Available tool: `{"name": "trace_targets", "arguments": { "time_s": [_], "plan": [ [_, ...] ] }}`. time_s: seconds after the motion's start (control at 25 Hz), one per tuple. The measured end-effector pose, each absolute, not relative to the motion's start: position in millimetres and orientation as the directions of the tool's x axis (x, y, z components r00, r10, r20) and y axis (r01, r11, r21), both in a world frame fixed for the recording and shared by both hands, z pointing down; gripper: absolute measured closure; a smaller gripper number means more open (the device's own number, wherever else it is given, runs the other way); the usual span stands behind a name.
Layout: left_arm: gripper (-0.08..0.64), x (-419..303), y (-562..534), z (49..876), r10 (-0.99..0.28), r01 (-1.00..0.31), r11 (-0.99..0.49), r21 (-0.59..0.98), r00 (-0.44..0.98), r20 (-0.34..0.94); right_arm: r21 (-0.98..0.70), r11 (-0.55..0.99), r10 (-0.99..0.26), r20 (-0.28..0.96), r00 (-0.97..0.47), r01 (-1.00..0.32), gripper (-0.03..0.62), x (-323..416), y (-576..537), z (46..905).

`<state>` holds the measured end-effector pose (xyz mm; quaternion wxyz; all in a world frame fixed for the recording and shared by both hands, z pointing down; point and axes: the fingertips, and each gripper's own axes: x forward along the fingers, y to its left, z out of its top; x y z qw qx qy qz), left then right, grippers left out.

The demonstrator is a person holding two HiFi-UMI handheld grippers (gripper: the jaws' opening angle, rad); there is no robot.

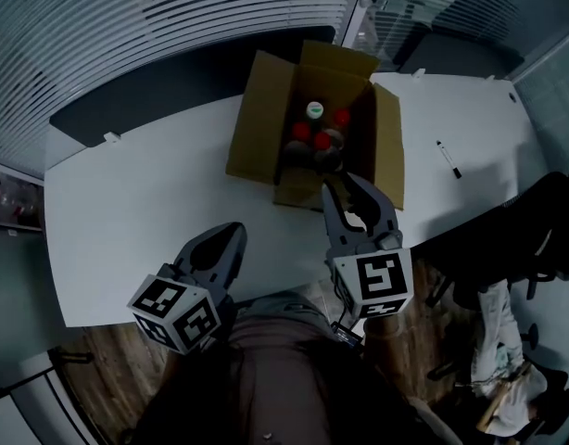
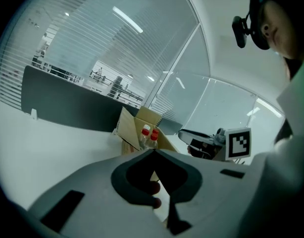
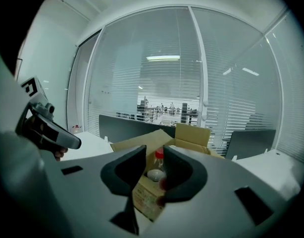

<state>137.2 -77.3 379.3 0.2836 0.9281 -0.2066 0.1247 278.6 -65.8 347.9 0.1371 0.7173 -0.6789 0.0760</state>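
Observation:
An open cardboard box (image 1: 255, 109) stands on the white table (image 1: 136, 211) and holds several bottles, some with a red cap (image 1: 301, 130) and one with a white cap (image 1: 314, 109). My right gripper (image 1: 347, 191) hangs at the box's near flap, open by a narrow gap with nothing in it. In the right gripper view, that right gripper (image 3: 154, 151) frames the box (image 3: 191, 132) and a red-capped bottle (image 3: 158, 155). My left gripper (image 1: 233, 237) is over the table's near edge, shut and empty. From the left gripper view, this left gripper (image 2: 154, 151) faces the box (image 2: 128, 128).
A black marker (image 1: 448, 158) lies on the table to the right of the box. A dark office chair (image 1: 535, 235) stands off the table's right end. A dark partition (image 1: 173, 77) runs along the far edge, with blinds and glass walls behind it.

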Motion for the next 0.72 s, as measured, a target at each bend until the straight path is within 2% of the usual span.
{"name": "trace_targets", "arguments": {
  "time_s": [0.28,0.72],
  "plan": [
    [0.551,133.4,-91.2,382.0,-0.283,-0.450,-0.763,0.464,0.878,0.385,0.166,-0.064,-0.947,0.300,0.112,-0.984,0.475,287.1,-93.8,349.9],
    [0.551,126.8,-110.4,401.9,-0.277,-0.458,-0.771,0.443,0.867,0.413,0.172,-0.051,-0.895,0.428,0.121,-0.984,0.424,312.1,-121.5,382.6]
  ]
}}
